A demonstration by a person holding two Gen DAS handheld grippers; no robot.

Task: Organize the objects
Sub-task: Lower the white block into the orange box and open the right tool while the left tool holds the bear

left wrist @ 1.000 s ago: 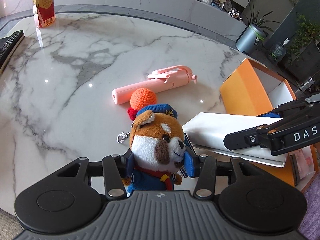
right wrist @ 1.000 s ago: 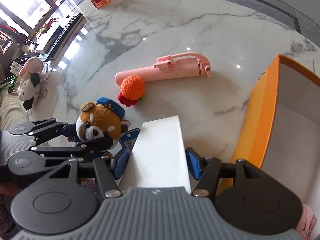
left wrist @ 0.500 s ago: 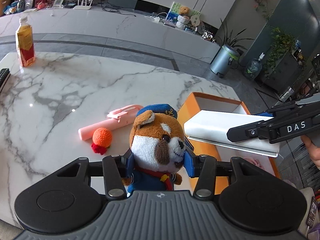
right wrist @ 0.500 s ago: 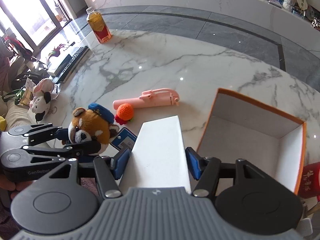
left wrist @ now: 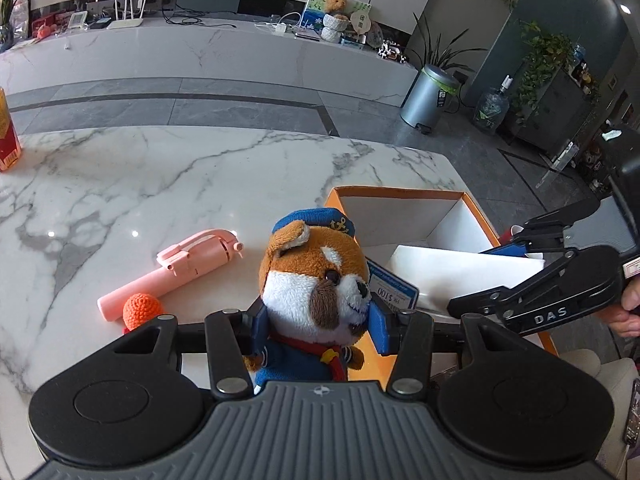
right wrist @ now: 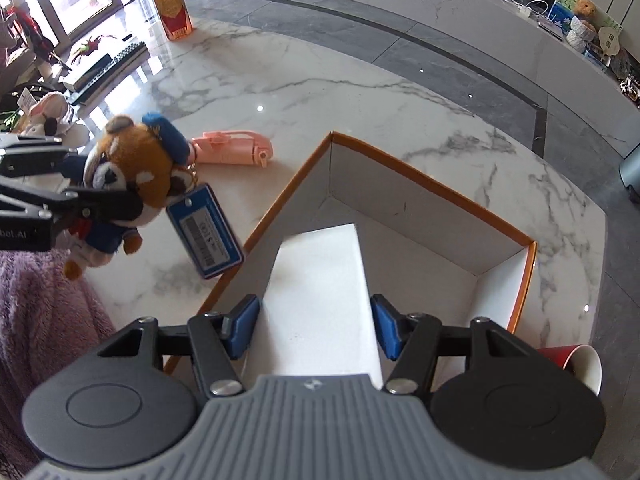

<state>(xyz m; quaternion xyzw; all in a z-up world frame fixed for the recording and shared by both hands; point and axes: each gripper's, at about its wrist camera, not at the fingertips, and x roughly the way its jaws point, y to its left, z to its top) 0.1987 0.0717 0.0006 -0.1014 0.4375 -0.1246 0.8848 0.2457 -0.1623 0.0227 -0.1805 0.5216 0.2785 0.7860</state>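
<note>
Gripping a plush dog (left wrist: 316, 280) in a blue sailor cap, the left gripper (left wrist: 318, 326) had its blue pads pinching the toy's neck from both sides, holding it above the near edge of a marble table (left wrist: 200, 176). A blue price tag (right wrist: 205, 231) hung from the toy on a small ring, dangling just above the tabletop beside an orange box (right wrist: 420, 184).

The right gripper (right wrist: 316, 326) had its jaws pressed against the two long sides of a white rectangular block (right wrist: 320, 292), which it held over the open top of the orange box. The box had white inner walls, and what could be seen of its inside past the block looked bare. In the left wrist view, the block reached in over the box from the right, with part of the person's hand (left wrist: 630, 308) behind that gripper.

On the table to the left of the box lay a pink selfie stick (left wrist: 176, 268), with an orange crocheted ball (left wrist: 141, 311) touching its near end. A bottle of amber drink (right wrist: 172, 8) stood at the far corner of the table, well apart from everything else. A red paper cup (right wrist: 576, 362) lay on its side just outside the box's near right corner.
</note>
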